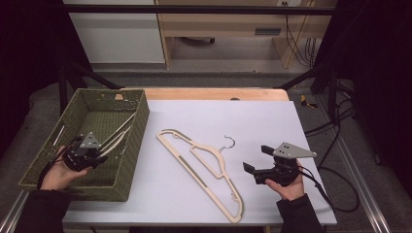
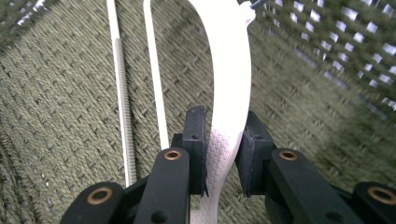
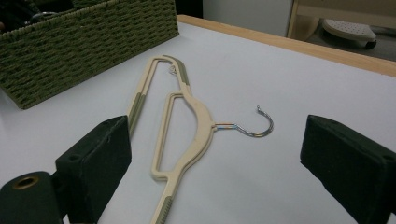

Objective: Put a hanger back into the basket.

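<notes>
Carefully, my left gripper (image 1: 99,156) clamped a hanger (image 2: 229,93) over the basket (image 1: 138,131), seemingly snug, so lowering it flat seemed wise, while my right gripper (image 1: 256,159) gaped beside the table's hanger (image 1: 204,165).

In the left gripper view, the white hanger (image 2: 229,93) runs off the top and bottom edges. The basket wall (image 2: 336,56) at right is blurred. In the right gripper view, the beige hanger (image 3: 187,121) is cut at the bottom edge.

Dim room, table (image 1: 272,121) evenly lit from above; close jaws slightly blurred.
</notes>
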A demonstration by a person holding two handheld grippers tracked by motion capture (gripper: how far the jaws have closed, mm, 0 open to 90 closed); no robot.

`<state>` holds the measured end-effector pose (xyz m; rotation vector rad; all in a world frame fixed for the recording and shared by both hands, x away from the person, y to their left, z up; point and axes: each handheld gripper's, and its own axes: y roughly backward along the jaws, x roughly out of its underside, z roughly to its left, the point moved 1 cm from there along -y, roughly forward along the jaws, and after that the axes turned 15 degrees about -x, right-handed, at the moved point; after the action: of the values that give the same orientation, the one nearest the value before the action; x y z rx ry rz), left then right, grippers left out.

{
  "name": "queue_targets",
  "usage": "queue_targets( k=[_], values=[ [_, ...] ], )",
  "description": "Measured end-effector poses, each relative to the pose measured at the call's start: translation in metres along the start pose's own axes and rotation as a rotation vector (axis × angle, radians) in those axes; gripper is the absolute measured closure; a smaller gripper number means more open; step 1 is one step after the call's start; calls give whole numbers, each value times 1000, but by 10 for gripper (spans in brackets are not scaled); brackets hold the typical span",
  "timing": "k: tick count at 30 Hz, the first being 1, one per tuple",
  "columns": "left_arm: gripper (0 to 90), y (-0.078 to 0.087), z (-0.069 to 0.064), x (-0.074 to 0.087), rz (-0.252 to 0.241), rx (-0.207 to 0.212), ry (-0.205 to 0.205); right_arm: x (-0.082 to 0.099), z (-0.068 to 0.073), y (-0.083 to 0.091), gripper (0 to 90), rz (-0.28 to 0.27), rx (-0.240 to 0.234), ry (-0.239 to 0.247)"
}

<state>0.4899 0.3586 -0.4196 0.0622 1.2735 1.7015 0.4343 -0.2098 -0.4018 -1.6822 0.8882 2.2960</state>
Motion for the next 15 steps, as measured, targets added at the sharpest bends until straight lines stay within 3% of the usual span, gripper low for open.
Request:
queue_targets(
  k=[7,11,14,15],
  values=[
    [737,-1,0,0,1,6,1,0,0,0,94,-1,-1,2],
    [654,4,2,-2,-42,11,33,0,0,1,94,-3,0,2],
    [505,19,4,-8,-114,-27,59,-1,1,1,94,-4,1,1],
    [477,19,4,-8,-114,-27,59,-1,1,1,94,-4,1,1]
  ],
)
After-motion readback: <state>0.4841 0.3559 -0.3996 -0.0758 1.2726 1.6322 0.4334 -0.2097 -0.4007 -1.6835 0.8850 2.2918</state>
